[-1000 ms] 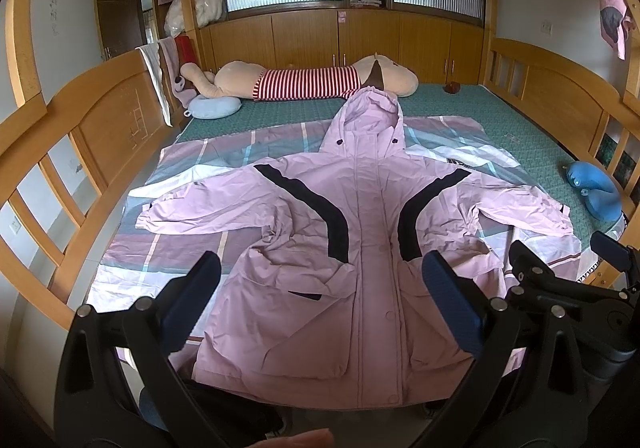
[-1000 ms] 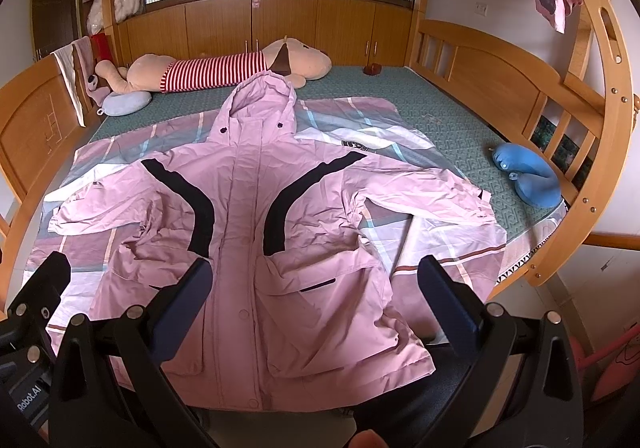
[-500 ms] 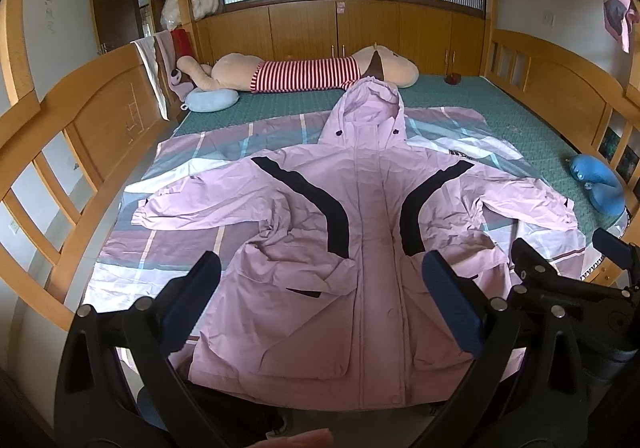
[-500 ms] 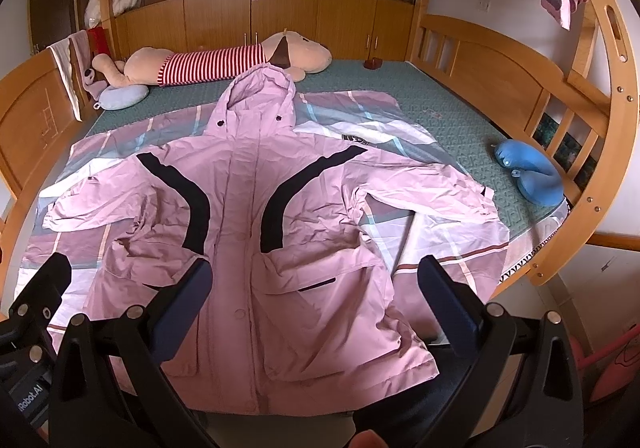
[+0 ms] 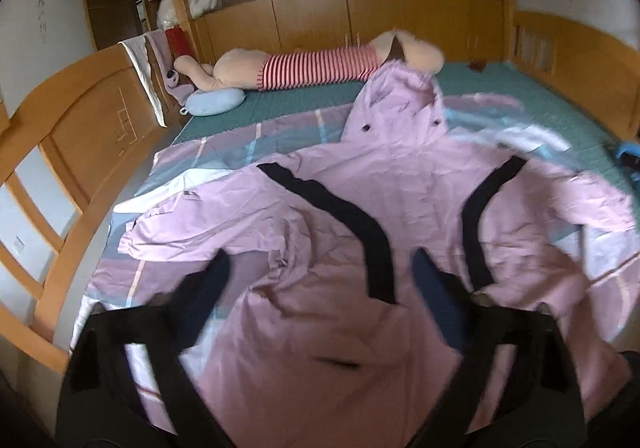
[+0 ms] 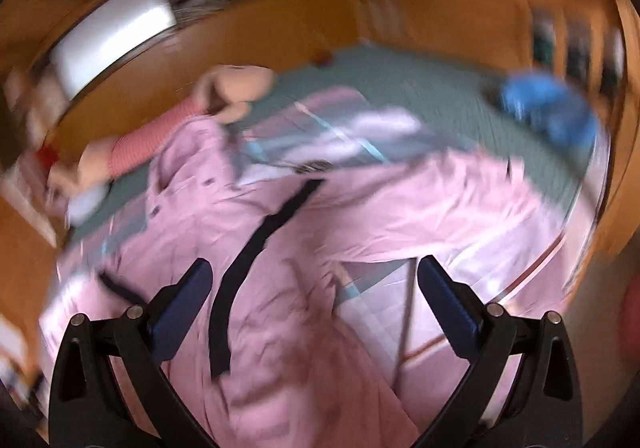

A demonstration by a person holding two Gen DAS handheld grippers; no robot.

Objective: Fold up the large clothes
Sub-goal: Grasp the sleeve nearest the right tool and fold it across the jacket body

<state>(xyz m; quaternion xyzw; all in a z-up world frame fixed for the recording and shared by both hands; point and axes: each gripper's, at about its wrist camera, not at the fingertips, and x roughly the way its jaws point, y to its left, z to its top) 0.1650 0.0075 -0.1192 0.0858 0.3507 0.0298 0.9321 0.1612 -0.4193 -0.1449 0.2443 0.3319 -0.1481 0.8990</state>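
Your pink jacket [image 5: 400, 216] lies spread front-up on the bed [image 5: 304, 100]. The left view shows its left sleeve, the blurred right view its right sleeve. Your left gripper [image 5: 320, 280] has just been narrowing with nothing between its jaws; your right gripper [image 6: 312, 280] stands spread, empty.

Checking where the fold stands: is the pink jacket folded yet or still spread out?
Spread out. The pink jacket lies flat, front up, on the bed, both sleeves stretched sideways and the hood extended; no part is folded over.
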